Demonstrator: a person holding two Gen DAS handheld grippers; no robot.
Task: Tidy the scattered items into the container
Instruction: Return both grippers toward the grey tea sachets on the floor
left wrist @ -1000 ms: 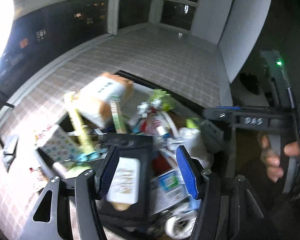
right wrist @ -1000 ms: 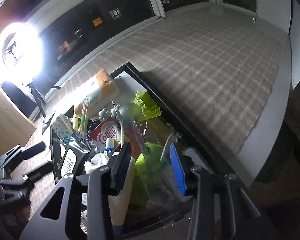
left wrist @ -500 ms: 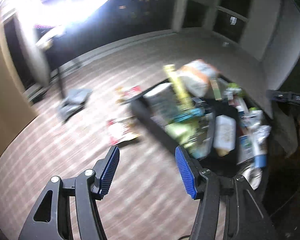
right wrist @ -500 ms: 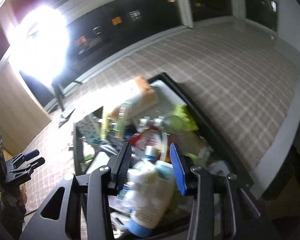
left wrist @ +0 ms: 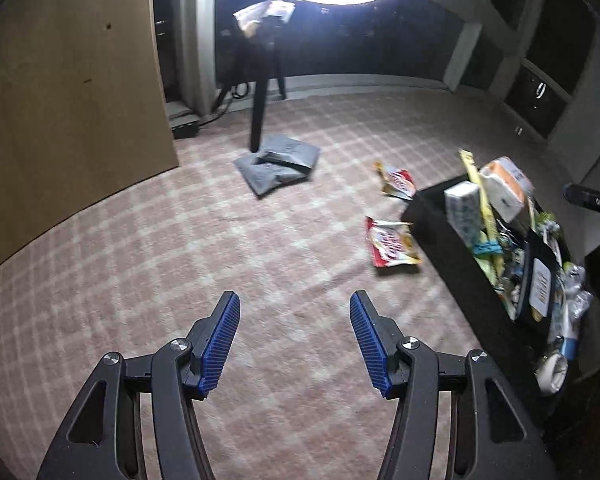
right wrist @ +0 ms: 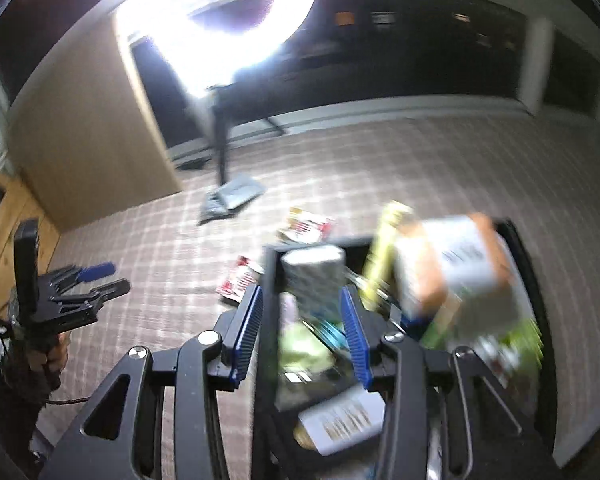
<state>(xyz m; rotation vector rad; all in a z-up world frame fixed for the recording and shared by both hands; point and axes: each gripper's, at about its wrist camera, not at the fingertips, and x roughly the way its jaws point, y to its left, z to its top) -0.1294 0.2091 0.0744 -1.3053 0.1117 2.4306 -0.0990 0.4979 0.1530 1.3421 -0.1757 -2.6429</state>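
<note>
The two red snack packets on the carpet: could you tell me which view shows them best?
The left wrist view: both red snack packets lie sharp and unobstructed beside the black container. The right wrist view shows them blurred, the nearer partly hidden.

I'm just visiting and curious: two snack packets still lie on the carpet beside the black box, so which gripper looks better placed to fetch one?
Probably the left gripper: open, empty, over carpet facing the snack packet. The right gripper hovers over the full box.
</note>
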